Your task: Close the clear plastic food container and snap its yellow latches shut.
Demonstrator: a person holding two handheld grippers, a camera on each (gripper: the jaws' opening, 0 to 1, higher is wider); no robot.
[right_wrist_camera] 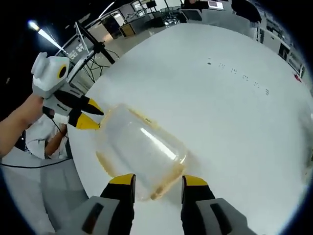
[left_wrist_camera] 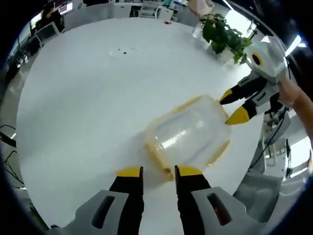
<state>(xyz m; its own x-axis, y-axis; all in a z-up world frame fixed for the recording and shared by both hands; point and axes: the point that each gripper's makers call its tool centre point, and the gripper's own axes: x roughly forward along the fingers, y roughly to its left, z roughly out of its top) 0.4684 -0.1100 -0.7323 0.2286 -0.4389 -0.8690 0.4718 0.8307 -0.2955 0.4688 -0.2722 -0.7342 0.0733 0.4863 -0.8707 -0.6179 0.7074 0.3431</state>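
container [left_wrist_camera: 188,134]: clear glossy plastic, catching glare | latches [left_wrist_camera: 171,172]: yellow opaque plastic | worktop [left_wrist_camera: 98,98]: looking smooth, matt white | gripper shells [left_wrist_camera: 266,58]: showing glossy white plastic

container [left_wrist_camera: 188,134] latches blurred, plant [left_wrist_camera: 224,33] partly cropped

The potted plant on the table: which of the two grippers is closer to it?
Right. The right gripper is at the clear container's end toward the potted plant; the left gripper is at the opposite end, farther off.
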